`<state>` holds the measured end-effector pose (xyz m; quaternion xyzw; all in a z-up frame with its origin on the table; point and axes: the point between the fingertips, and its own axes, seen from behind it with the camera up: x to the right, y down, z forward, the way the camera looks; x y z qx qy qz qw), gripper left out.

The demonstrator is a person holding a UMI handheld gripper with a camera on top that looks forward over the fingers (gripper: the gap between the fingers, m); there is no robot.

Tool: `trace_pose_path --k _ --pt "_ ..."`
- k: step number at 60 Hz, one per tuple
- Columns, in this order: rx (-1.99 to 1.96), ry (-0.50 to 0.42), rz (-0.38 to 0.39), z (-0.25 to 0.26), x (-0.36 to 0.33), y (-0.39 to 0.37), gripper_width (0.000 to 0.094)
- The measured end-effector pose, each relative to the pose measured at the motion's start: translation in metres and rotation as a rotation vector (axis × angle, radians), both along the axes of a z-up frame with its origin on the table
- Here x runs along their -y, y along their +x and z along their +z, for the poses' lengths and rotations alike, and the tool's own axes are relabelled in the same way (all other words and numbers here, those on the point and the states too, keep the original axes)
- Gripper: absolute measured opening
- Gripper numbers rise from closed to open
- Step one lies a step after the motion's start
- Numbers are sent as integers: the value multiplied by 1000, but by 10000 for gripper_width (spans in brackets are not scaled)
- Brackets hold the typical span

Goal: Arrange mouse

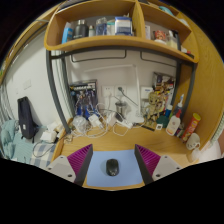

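Note:
A black computer mouse (112, 167) lies on a light blue mouse mat (112, 172) on a wooden desk (170, 148). My gripper (112, 162) is open, its two purple pads (79, 160) spread wide to either side of the mat. The mouse lies between the fingers with a clear gap on both sides, resting on the mat on its own.
Beyond the mat the desk holds cables, small bottles (186, 127) and other clutter along the white wall. A wooden shelf (115, 42) with boxes and jars runs above. A dark bag (27, 117) sits at the left.

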<state>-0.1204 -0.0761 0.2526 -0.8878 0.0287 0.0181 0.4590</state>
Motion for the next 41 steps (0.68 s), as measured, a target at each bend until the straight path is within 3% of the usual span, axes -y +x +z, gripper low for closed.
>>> trace_pose_path --k 20,41 --pt "-17 61 -17 64 39 9 837" --pt "8 100 -15 84 51 15 832"
